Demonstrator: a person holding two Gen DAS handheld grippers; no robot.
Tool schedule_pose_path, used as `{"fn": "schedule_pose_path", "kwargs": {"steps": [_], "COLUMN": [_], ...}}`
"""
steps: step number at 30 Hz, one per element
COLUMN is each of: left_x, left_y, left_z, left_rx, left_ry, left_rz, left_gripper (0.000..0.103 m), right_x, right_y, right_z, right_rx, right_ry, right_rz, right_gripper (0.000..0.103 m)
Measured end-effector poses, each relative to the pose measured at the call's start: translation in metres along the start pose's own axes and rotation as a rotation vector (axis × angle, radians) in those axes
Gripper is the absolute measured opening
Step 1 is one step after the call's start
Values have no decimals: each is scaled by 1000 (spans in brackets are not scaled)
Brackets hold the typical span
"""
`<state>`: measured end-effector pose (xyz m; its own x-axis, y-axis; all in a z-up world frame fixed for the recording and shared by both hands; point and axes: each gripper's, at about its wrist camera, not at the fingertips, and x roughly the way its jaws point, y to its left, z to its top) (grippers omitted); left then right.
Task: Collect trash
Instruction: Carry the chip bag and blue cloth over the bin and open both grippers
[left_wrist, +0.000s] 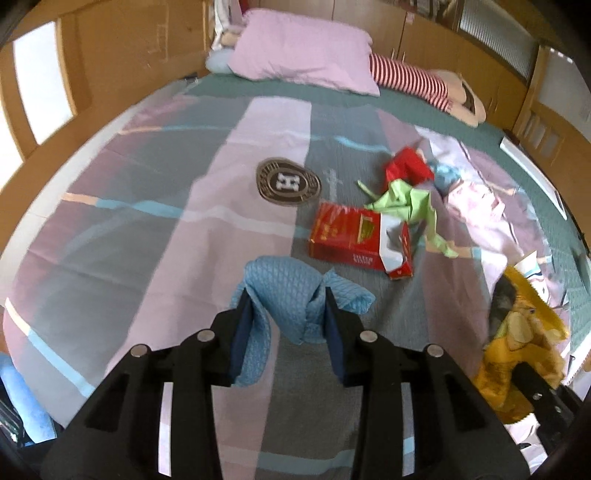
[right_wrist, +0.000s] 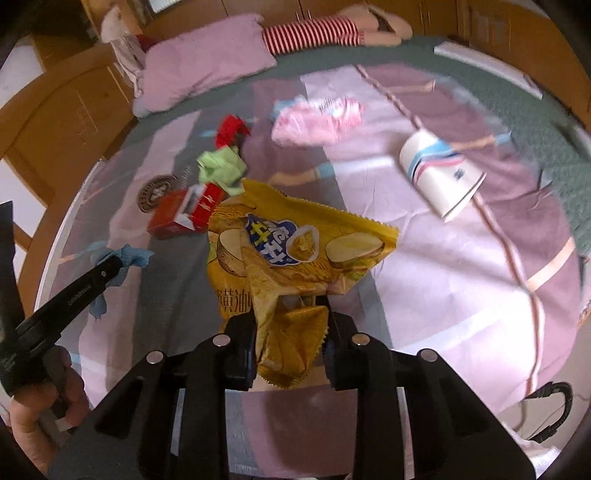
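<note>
Left wrist view: the left gripper (left_wrist: 288, 295) pinches a crumpled light blue cloth (left_wrist: 284, 291) above the striped bedsheet (left_wrist: 147, 229). A torn red cardboard box (left_wrist: 360, 238) and crumpled green paper (left_wrist: 406, 203) lie just past it.

Right wrist view: the right gripper (right_wrist: 291, 314) squeezes a crinkly yellow chip bag (right_wrist: 291, 251). A tipped white paper cup (right_wrist: 439, 173) lies apart on the right, a pink plastic wrapper (right_wrist: 317, 120) farther back.

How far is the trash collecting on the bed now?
No bin is in view, so nothing looks finished. In hand: the left gripper pinches the blue cloth; the right gripper pinches the yellow chip bag. Left on the bed: red box, green paper, red wrapper, pink wrapper, paper cup.
</note>
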<state>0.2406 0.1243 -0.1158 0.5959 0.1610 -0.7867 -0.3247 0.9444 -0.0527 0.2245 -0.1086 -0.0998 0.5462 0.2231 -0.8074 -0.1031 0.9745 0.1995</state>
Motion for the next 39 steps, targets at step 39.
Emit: {"fn": "schedule_pose_path", "kwargs": {"steps": [39], "left_x": [-232], "left_y": [-53], "left_z": [-109], "left_rx": [209], "left_ry": [-381], "left_rz": [-285], "left_gripper": [37], "right_x": [-180], "right_y": [-97], "right_z": [-120], "right_rx": [-34], "right_ry": [-95], "right_rz": [23], "right_gripper": [28]}}
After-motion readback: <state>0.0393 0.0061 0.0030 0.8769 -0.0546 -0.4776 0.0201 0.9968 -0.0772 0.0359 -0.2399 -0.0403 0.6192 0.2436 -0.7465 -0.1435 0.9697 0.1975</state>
